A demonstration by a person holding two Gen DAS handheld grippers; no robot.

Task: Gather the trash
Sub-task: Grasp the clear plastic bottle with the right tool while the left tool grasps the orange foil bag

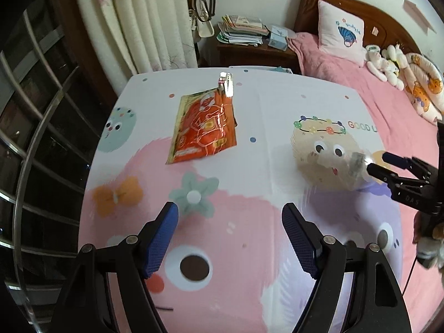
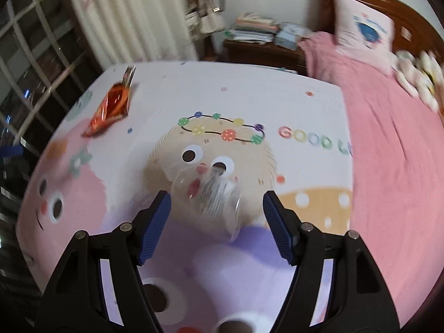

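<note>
An orange and gold snack wrapper (image 1: 204, 126) lies flat at the far left of the cartoon-printed tablecloth (image 1: 263, 105); it also shows in the right wrist view (image 2: 111, 108). A clear plastic cup (image 2: 206, 194) lies on its side on the beige cartoon face, blurred. My right gripper (image 2: 216, 208) is open, its blue pads on either side of the cup, not closed on it. The left wrist view shows that cup (image 1: 337, 166) at the right gripper's fingertips (image 1: 373, 163). My left gripper (image 1: 230, 222) is open and empty above the pink print, short of the wrapper.
A pink bed (image 1: 374, 88) with a pillow (image 1: 340, 32) and plush toys (image 1: 385, 62) adjoins the table's right side. A wooden nightstand (image 1: 255, 52) stacked with books stands behind. Curtains (image 1: 144, 19) and a barred window (image 1: 36, 105) are to the left.
</note>
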